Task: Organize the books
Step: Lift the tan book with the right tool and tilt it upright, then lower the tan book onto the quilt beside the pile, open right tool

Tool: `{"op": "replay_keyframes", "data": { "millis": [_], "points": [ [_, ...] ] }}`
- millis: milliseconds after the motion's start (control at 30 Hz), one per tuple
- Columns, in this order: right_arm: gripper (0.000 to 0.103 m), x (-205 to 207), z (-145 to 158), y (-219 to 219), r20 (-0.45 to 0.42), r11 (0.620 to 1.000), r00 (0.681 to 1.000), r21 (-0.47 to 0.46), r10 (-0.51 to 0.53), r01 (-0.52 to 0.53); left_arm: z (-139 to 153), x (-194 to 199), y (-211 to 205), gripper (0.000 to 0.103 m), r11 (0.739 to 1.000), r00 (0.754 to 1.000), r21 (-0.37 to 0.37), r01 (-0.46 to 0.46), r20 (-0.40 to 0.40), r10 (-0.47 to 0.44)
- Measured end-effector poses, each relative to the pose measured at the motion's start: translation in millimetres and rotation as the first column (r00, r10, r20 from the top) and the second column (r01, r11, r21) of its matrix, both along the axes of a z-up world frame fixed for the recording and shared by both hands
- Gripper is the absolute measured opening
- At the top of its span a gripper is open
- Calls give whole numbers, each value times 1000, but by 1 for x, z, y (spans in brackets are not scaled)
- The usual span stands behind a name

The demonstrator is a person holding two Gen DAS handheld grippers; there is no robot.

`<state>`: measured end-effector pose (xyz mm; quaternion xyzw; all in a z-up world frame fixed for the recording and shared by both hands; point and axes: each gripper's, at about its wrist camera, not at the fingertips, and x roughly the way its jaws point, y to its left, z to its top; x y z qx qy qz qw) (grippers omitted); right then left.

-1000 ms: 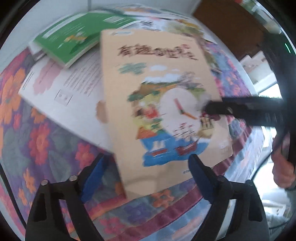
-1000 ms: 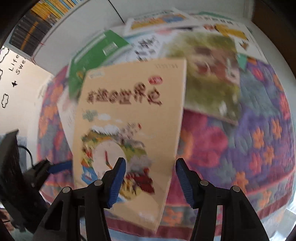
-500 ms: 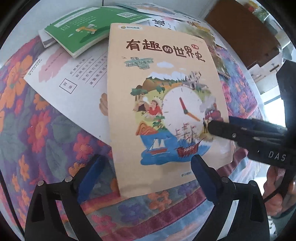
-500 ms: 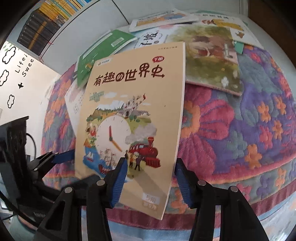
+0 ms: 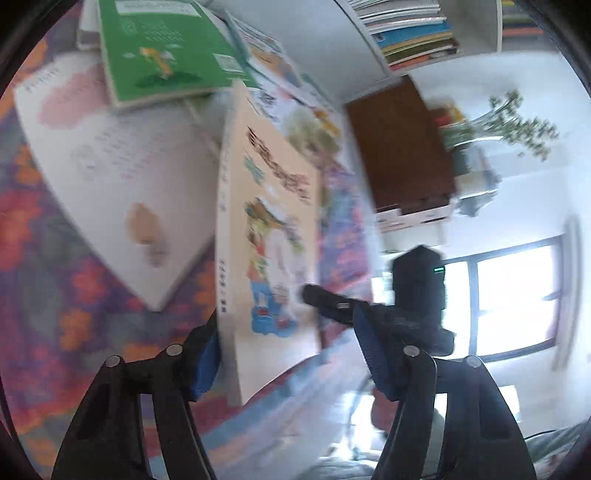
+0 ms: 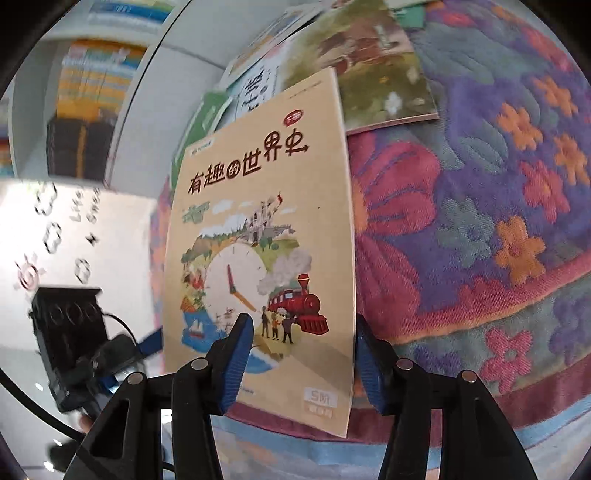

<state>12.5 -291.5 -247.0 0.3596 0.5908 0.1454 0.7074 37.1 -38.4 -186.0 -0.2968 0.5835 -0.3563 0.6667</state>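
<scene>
You are tipping the tan history book [image 6: 258, 236] up off the flowered quilt [image 6: 498, 206]: half a second ago it was lying nearly flat over the quilt's near edge, and now it is standing on edge, its spine [image 5: 224, 236] facing the left wrist camera. Your left gripper [image 5: 291, 354] has just been closing; its jaws are standing about half apart with the book's lower spine corner between them, the left pad [image 5: 207, 354] just beside the spine and the right pad [image 5: 376, 358] clear of the cover, so nothing is being pinched there. Your right gripper [image 6: 303, 362] is holding the book by its bottom margin, jaws partly closed: the left pad [image 6: 236, 358] is lying over the front cover below the clock picture, the right pad [image 6: 373, 369] sitting behind the book's right edge.

Farther back on the quilt, a white worksheet book [image 5: 122, 155] is lying flat beside the raised book, with a green book [image 5: 162, 48] overlapping its far corner. A landscape-cover book [image 6: 373, 62] is resting toward the quilt's far edge, next to more scattered books that are too blurred to read. Beyond the quilt, a white shelf [image 5: 413, 33] is carrying stacked books, and a brown cabinet [image 5: 399, 147] is standing to its right.
</scene>
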Motion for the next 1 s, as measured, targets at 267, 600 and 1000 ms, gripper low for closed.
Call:
{"op": "replay_keyframes", "data": {
  "millis": [267, 600, 1000],
  "points": [
    [53, -5, -1, -16, -14, 994, 1000, 105, -22, 23, -32, 17, -21, 13, 994, 993, 84, -67, -96, 75],
    [64, -19, -24, -34, -91, 926, 984, 335, -155, 176, -41, 15, -21, 12, 994, 965, -65, -83, -254, 64],
    [37, -15, 74, 42, 168, 934, 965, -329, 203, -139, 13, -17, -23, 26, 940, 993, 330, -81, 107, 47]
  ]
}}
